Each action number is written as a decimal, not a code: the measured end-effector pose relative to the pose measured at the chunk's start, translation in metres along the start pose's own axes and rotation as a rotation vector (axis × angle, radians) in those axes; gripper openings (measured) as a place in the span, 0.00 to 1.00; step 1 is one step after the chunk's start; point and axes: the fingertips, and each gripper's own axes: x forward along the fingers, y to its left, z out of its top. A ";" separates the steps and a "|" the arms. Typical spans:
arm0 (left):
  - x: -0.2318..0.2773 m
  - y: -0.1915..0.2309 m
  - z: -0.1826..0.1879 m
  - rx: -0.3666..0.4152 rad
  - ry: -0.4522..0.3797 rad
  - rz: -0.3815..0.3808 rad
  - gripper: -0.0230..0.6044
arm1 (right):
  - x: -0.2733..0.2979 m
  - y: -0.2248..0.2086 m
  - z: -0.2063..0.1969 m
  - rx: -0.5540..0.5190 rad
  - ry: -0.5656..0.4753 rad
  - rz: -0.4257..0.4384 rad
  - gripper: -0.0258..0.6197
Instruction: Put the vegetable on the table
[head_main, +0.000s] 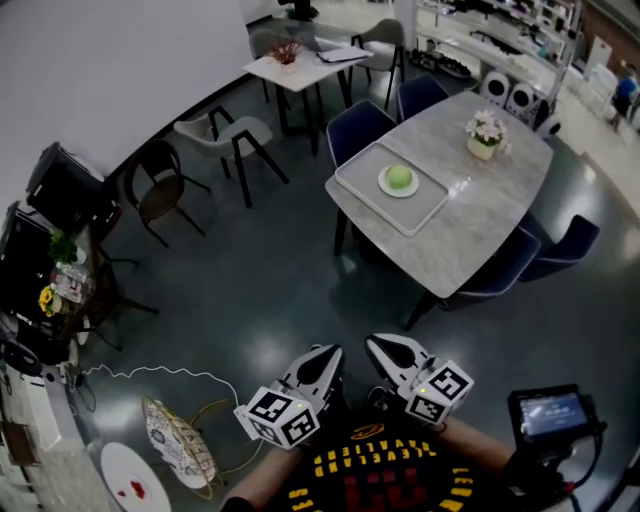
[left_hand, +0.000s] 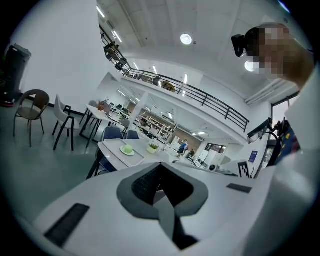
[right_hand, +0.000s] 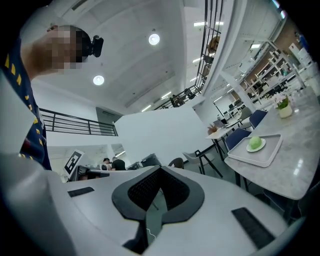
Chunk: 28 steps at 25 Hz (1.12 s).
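Observation:
A round green vegetable (head_main: 399, 177) lies on a white plate (head_main: 385, 188) on a grey tray (head_main: 362, 166), at the near-left end of the marble table (head_main: 480, 225) some way ahead of me. It also shows small in the left gripper view as the vegetable (left_hand: 128, 148) and in the right gripper view as the vegetable (right_hand: 255, 142). My left gripper (head_main: 328, 352) and right gripper (head_main: 375, 345) are held side by side close to my body, far short of the table. Both are shut with nothing in them: left gripper (left_hand: 160, 192), right gripper (right_hand: 159, 192).
Blue chairs (head_main: 355, 125) ring the table, and a flower pot (head_main: 487, 133) stands on it. Grey and dark chairs (head_main: 232, 135) and a small white table (head_main: 305, 65) stand at the back left. A white cable (head_main: 160, 372), a patterned object (head_main: 180, 442) and a white dish (head_main: 125, 478) lie at lower left; a screen (head_main: 550, 412) is at lower right.

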 end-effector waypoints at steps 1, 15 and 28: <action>0.007 0.006 0.004 0.002 0.002 -0.011 0.04 | 0.006 -0.007 0.002 -0.002 -0.001 -0.009 0.05; 0.095 0.123 0.113 0.015 0.009 -0.252 0.04 | 0.142 -0.094 0.059 -0.078 -0.040 -0.212 0.05; 0.178 0.179 0.144 -0.053 0.105 -0.369 0.04 | 0.185 -0.178 0.082 -0.003 -0.054 -0.402 0.05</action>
